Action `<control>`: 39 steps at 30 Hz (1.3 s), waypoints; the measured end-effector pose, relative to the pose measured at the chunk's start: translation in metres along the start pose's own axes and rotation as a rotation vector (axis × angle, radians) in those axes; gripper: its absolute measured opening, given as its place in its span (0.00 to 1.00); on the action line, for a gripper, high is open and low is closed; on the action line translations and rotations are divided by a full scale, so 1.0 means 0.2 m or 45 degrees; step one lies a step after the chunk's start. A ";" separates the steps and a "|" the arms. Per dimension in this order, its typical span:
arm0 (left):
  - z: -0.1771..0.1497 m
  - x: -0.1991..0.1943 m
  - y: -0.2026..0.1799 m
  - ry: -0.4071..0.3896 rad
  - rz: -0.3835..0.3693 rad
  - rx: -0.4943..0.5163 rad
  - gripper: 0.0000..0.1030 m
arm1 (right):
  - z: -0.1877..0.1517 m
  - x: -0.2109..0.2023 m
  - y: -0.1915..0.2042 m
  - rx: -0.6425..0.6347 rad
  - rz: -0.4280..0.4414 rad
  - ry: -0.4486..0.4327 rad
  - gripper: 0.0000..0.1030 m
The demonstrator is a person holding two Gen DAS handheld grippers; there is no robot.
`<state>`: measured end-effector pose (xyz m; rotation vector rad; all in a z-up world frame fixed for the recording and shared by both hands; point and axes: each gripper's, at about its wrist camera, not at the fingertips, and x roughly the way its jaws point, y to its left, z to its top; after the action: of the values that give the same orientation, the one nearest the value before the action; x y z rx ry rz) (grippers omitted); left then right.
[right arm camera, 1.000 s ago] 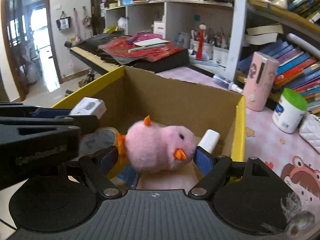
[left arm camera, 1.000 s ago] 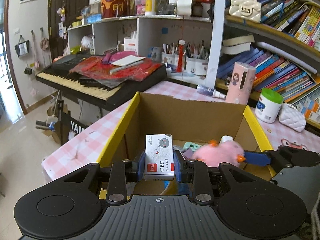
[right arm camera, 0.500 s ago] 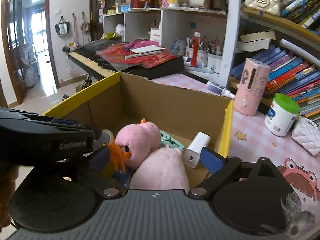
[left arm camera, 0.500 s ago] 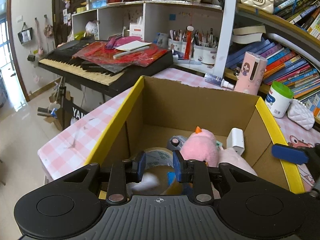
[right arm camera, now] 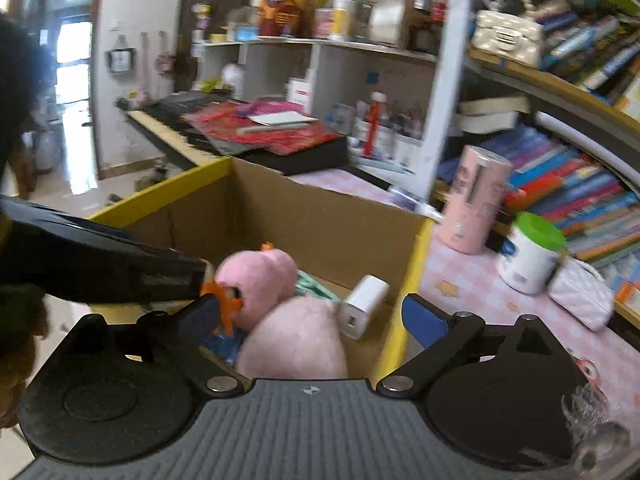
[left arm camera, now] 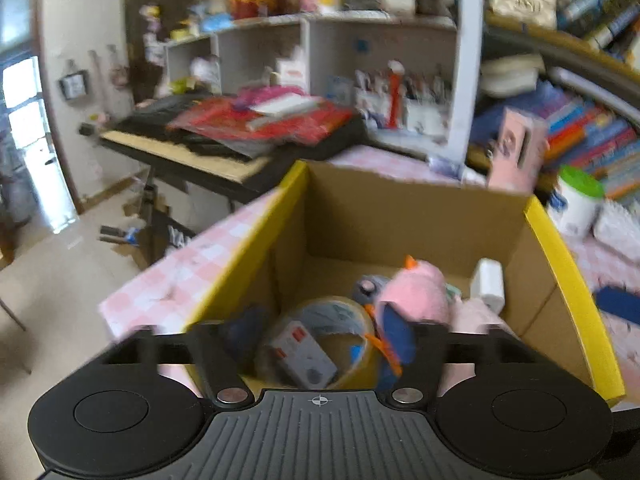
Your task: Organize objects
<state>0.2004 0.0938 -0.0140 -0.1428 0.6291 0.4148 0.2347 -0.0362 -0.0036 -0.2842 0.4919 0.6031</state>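
**Letting go over the box, both tongs wide**

Watching the left gripper (left arm camera: 320,338) first: its jaws have just been opening, and between them we see no grip, only the small white card box (left arm camera: 302,358) lying loose inside the tape roll (left arm camera: 332,340) at the lower centre of the left view. The right gripper (right arm camera: 310,316) stands wide too, its jaws having spread earlier in the last second; the pink plush chick (right arm camera: 256,280) sits just ahead of its left pad, not pinched, leaning on a pale pink plush (right arm camera: 292,344).

Everything lands in the cardboard box (left arm camera: 420,216) with the yellow rim. To finish this step well, we judge both tongs should lift straight out with jaws kept wide, so no pad drags the chick or snags the tape roll on the way up.

Now the views. The left view alone gives us the tape roll, the card box in it and a grey thing behind the chick. The right view alone shows the white charger (right arm camera: 364,306) clearly against the box's right wall, a green item under the chick, and the left tool's black body crossing the middle left of frame.
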 end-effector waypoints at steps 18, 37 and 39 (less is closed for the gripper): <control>-0.20 -0.42 0.14 -0.148 -0.183 0.076 0.97 | -0.18 -0.39 0.12 0.322 -0.345 0.100 0.98; -0.47 -0.69 0.10 -0.088 -0.396 0.238 0.97 | -0.51 -0.84 0.24 0.532 -0.728 0.201 1.00; -0.47 -0.71 0.07 -0.100 -0.416 0.266 0.97 | -0.53 -0.87 0.23 0.552 -0.751 0.206 1.00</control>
<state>0.0396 0.0350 -0.0051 -0.0283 0.5558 0.0380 0.0442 -0.1234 -0.0092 -0.0541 0.6455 -0.1071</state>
